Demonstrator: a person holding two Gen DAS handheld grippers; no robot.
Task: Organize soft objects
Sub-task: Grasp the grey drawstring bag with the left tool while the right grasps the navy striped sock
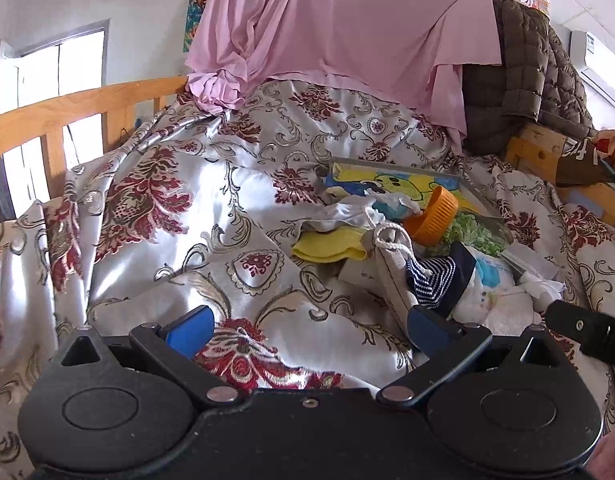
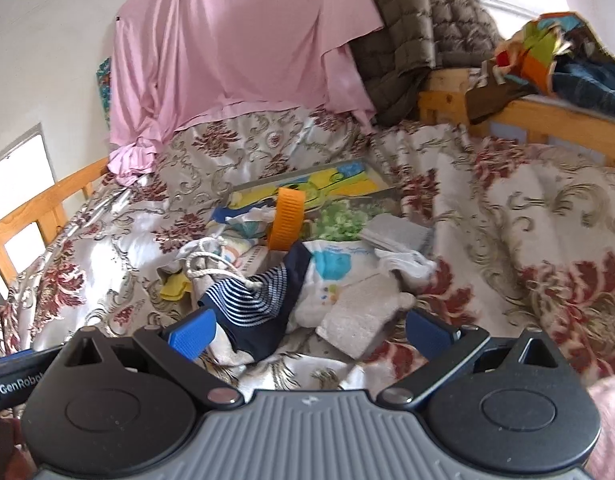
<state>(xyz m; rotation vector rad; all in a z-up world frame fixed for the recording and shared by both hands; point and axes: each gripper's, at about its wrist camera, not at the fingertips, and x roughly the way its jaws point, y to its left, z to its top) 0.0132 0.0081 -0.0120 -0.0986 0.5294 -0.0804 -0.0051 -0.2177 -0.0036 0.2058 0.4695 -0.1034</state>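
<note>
A heap of soft things lies on the floral bedspread (image 1: 195,216). It holds a navy striped cloth (image 2: 251,300), a beige drawstring bag (image 1: 391,264), a yellow cloth (image 1: 331,246), white printed cloths (image 2: 331,276) and a grey towel (image 2: 363,320). My left gripper (image 1: 307,330) is open over bare bedspread, left of the heap. In the right wrist view my right gripper (image 2: 309,334) is open, just in front of the striped cloth and the grey towel, with nothing between its fingers.
An orange ribbed lid (image 2: 287,218) and a green-filled jar sit on a picture book (image 2: 339,184) behind the heap. A pink sheet (image 1: 339,20) and a brown quilted jacket (image 2: 419,24) hang at the back. Wooden rails (image 1: 67,112) bound the bed.
</note>
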